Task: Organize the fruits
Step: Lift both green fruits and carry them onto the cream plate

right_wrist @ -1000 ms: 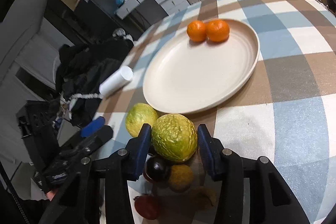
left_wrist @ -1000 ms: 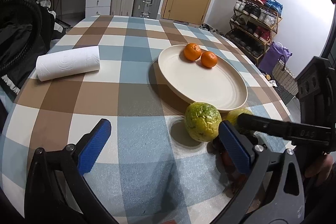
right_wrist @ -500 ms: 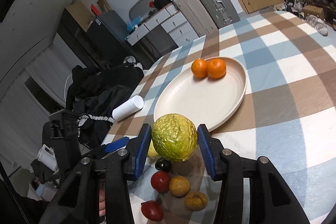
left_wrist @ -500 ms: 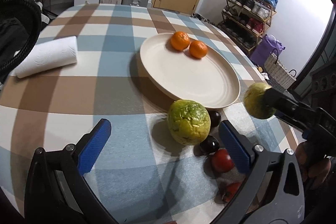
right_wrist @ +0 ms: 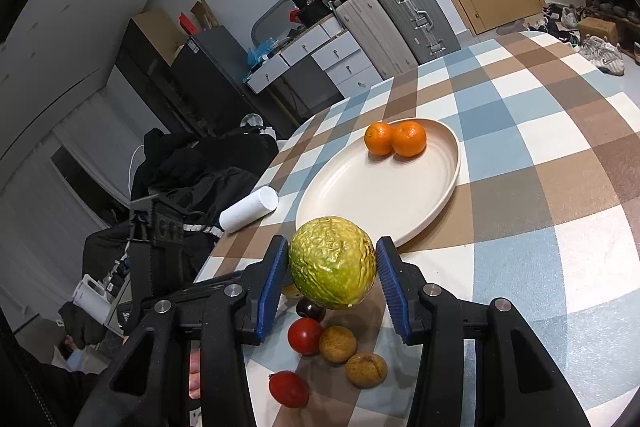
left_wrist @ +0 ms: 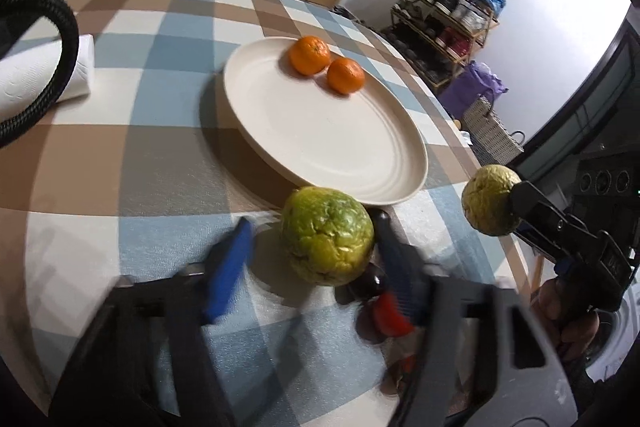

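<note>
My right gripper (right_wrist: pixel 332 251) is shut on a bumpy yellow-green fruit (right_wrist: pixel 332 267) and holds it in the air, short of the cream plate (right_wrist: pixel 380 195). The left wrist view shows that same fruit (left_wrist: pixel 490 199) hanging off the table's right side. Two oranges (right_wrist: pixel 394 139) lie at the plate's far rim. A second bumpy green fruit (left_wrist: pixel 328 235) rests on the cloth just in front of the plate (left_wrist: pixel 320 131). My left gripper (left_wrist: pixel 312 227), blurred, is open and straddles it: the right finger is against it, the left one a gap away.
Small fruits lie beneath the held one: a dark plum (right_wrist: pixel 310 309), red tomatoes (right_wrist: pixel 305 335) and two brown fruits (right_wrist: pixel 337 344). A paper towel roll (left_wrist: pixel 40 79) lies at the left, with a black hose (left_wrist: pixel 60 67) across it. The table edge runs close on the right.
My right gripper has lifted its fruit off the table and higher. My left gripper has moved in on the other green fruit and its fingers have narrowed.
</note>
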